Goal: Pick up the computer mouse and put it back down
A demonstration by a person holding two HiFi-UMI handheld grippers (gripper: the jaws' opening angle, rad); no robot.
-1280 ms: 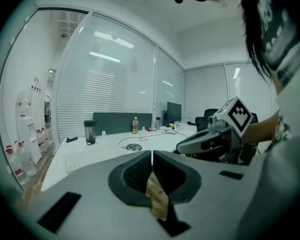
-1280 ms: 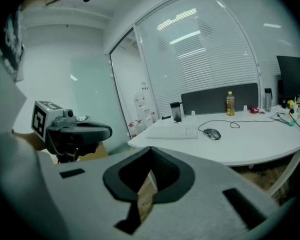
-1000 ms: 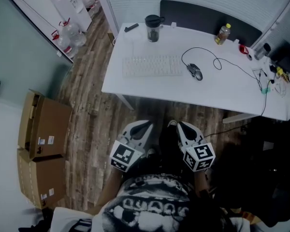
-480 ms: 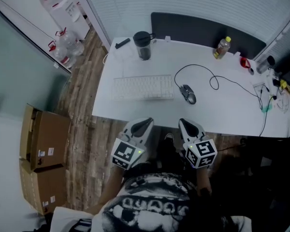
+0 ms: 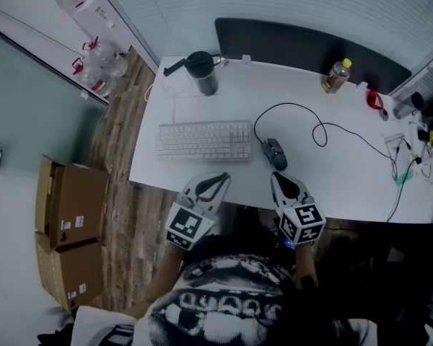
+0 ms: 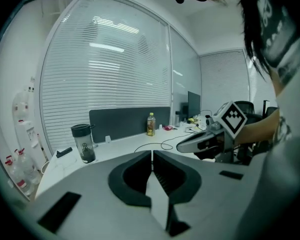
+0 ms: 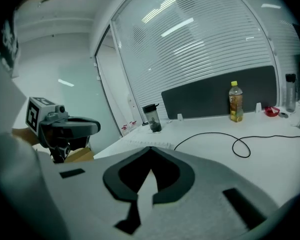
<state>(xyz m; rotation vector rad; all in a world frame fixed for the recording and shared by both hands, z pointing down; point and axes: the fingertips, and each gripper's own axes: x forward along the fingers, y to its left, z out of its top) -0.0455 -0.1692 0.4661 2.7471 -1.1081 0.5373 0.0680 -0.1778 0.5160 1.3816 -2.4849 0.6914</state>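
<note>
The dark computer mouse (image 5: 273,152) lies on the white desk (image 5: 332,179), just right of the white keyboard (image 5: 204,140), with its black cable (image 5: 314,125) looping away behind it. My right gripper (image 5: 281,176) is at the desk's front edge, a short way in front of the mouse, shut and empty. Over the same edge, in front of the keyboard, my left gripper (image 5: 218,177) is also shut and empty. The left gripper view shows its jaws (image 6: 151,154) meeting and the right gripper (image 6: 190,145) beside it. In the right gripper view the jaws (image 7: 150,149) hide the mouse.
A dark tumbler (image 5: 202,72) and a yellow drink bottle (image 5: 336,76) stand at the back of the desk before a dark screen panel (image 5: 303,43). Small items and cables (image 5: 408,132) clutter the right end. Cardboard boxes (image 5: 68,207) sit on the wood floor at left.
Both grippers have moved forward from over the floor to the desk's front edge. The desk, keyboard and mouse now appear much nearer. Both jaws stayed shut.
</note>
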